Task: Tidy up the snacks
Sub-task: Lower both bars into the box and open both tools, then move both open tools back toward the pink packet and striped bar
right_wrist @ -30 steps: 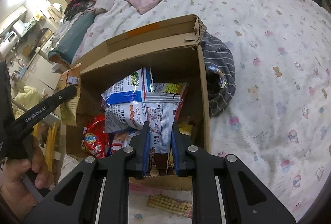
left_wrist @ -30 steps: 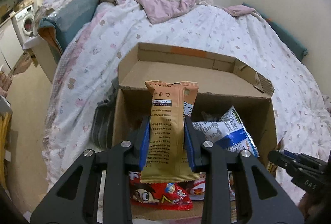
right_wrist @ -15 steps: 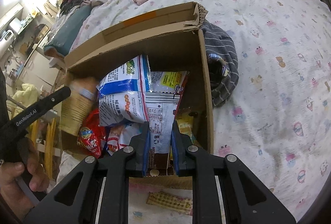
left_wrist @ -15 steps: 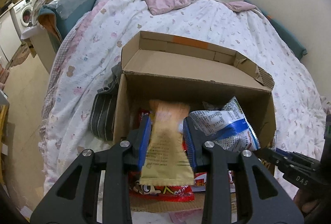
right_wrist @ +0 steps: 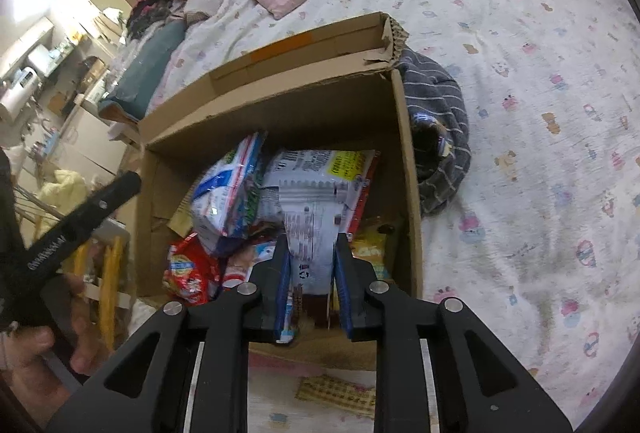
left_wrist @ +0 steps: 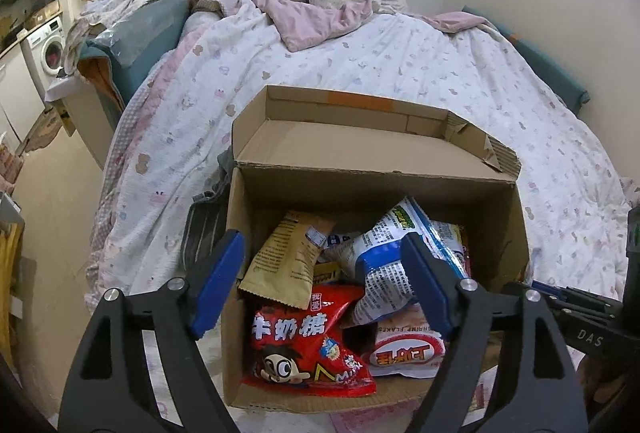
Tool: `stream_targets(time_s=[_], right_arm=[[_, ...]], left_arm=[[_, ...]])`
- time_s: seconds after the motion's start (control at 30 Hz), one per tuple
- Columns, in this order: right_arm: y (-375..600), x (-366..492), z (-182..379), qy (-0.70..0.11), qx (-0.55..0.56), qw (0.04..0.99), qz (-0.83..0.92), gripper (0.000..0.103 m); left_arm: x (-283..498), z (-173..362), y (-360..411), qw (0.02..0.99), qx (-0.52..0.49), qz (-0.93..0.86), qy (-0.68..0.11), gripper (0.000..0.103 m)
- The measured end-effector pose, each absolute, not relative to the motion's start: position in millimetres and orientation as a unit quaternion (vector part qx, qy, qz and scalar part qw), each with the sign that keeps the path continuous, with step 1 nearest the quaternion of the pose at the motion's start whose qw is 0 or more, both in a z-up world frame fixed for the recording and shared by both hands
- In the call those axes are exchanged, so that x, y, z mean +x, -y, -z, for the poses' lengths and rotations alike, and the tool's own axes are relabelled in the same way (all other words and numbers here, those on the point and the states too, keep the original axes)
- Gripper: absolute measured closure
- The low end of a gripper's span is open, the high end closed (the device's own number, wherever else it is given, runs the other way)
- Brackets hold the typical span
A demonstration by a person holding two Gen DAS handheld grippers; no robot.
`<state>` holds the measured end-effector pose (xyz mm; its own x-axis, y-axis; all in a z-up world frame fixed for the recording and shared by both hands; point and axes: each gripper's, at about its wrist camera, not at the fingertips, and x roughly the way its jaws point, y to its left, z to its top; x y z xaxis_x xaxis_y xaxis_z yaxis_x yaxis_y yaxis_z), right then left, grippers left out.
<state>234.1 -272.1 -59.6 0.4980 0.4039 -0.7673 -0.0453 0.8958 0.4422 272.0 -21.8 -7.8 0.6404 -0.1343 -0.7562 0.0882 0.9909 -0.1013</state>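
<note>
Dropping snacks into the cardboard box (left_wrist: pixel 516 233) on the bed (left_wrist: pixel 400 65). Left gripper (left_wrist: pixel 320 285) opening, jaws empty; tan packet (left_wrist: pixel 286 261) released, leaning inside at left. Right gripper (right_wrist: pixel 312 285) opening, silver packet (right_wrist: pixel 312 229) between its jaws over the near right corner. Next, probably: pulling both clear, fetching more.

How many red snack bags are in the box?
1 that is clearly red: the red snack bag with a cartoon face lies at the front left of the cardboard box, under the tan packet. More may be hidden below.
</note>
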Motion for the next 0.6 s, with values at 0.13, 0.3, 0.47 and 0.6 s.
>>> stream_targets(time_s=[0.13,0.3,0.47,0.6], right_arm=[[276.1,232.6,56.4,-0.472,0.197,0.849,-0.13,0.027],[276.0,233.6,55.1,-0.473,0.198,0.849,-0.132,0.027],[275.9,228.2,53.1,-0.475,0.208,0.844,-0.139,0.027],[272.5,218.3,43.5,-0.463,0.202,0.85,-0.149,0.027]], left_arm=[[272.5,10.8,19.7,0.903,-0.031,0.057,-0.424,0.025],[271.6,12.8,16.0,0.902,-0.038,0.053,-0.427,0.025],[263.9,12.6,8.4,0.896,-0.058,0.048,-0.437,0.025],[253.4,9.3,3.5,0.893,-0.073,0.052,-0.442,0.025]])
